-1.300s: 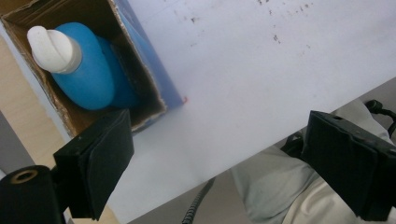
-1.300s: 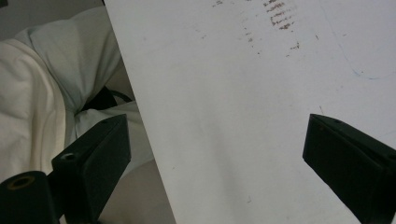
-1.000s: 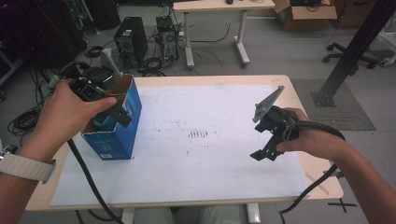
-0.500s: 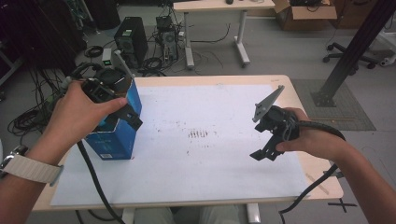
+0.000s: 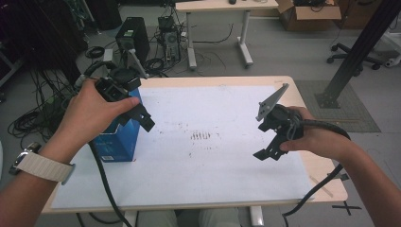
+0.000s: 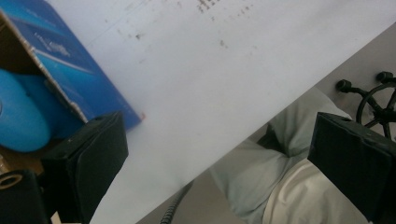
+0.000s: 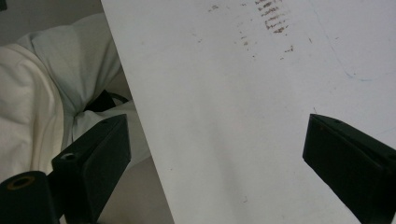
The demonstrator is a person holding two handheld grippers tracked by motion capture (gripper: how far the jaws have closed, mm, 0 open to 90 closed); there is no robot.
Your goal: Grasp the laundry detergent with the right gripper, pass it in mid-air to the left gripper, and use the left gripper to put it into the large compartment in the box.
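so nothing grabbed yet: left gripper (image 5: 137,113) jaws wide, just beside blue box (image 5: 116,139); right gripper (image 5: 269,142) jaws wide, empty, well apart from box. box contents untouched.

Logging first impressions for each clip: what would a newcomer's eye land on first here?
The blue box at the table's left edge, its top open, stands out against the white sheet. The left gripper hovers open right beside it, while the right gripper hangs open over the sheet's right side, holding nothing.
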